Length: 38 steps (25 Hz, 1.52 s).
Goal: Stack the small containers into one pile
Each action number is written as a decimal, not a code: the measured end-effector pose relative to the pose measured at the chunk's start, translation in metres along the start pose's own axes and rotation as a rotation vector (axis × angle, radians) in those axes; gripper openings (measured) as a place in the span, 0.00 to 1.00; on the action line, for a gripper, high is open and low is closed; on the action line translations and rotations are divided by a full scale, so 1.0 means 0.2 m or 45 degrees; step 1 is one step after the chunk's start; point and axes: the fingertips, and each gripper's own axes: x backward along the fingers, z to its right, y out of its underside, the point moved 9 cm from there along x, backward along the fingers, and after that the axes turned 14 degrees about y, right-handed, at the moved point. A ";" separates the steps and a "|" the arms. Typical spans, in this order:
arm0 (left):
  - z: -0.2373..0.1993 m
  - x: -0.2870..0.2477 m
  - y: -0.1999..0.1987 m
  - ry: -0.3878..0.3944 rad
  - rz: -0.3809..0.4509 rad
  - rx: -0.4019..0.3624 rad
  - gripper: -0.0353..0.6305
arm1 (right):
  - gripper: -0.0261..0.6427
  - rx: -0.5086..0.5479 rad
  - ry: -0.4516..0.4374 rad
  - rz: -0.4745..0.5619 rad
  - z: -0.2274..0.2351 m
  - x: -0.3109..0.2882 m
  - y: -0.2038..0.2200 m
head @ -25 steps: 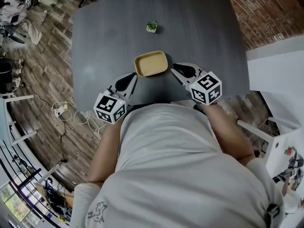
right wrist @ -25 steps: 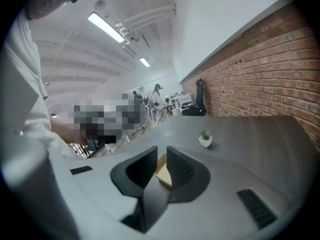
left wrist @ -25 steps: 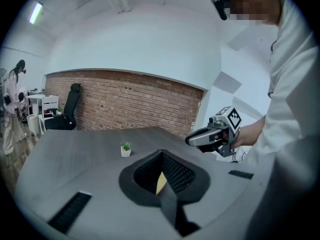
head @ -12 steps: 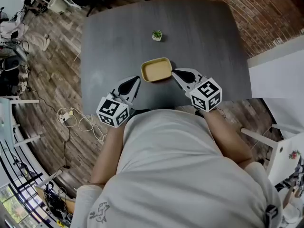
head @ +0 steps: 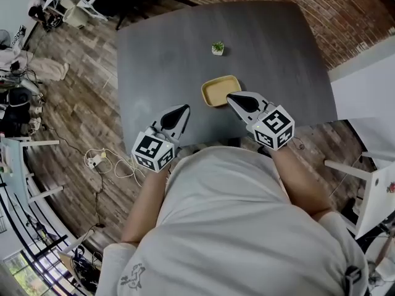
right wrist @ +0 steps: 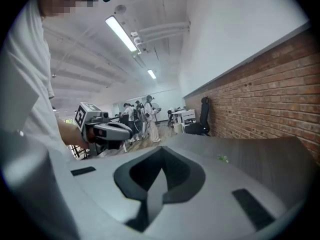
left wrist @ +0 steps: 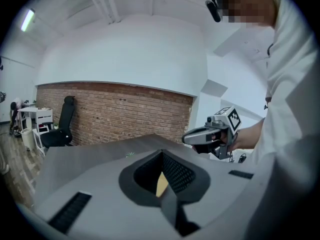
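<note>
Near the front edge of the dark desk point(head: 154, 48), the left claw point(head: 182, 109) hovers closed and empty, its cube bearing black-and-white square markers. Just right of it sits the yellow container point(head: 219, 90). The right claw point(head: 231, 97), jaws just closed on nothing, overlaps the container's right rim.

Dark table point(head: 154, 73)
A potted plant point(head: 217, 47) is set near the table's far edge; cables point(head: 102, 162) are strewn left of it.
</note>
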 end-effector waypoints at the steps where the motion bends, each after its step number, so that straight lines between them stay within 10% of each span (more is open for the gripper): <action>1: -0.01 0.05 0.01 -0.001 0.002 -0.001 0.07 | 0.05 0.015 0.006 -0.002 -0.04 -0.01 0.00; 18: -0.01 0.71 0.11 -0.021 0.065 -0.071 0.07 | 0.05 0.016 0.102 0.038 -0.52 0.06 -0.03; 38: 0.55 0.45 0.03 -0.178 0.148 -0.118 0.07 | 0.05 0.069 0.007 0.071 -0.33 0.60 0.06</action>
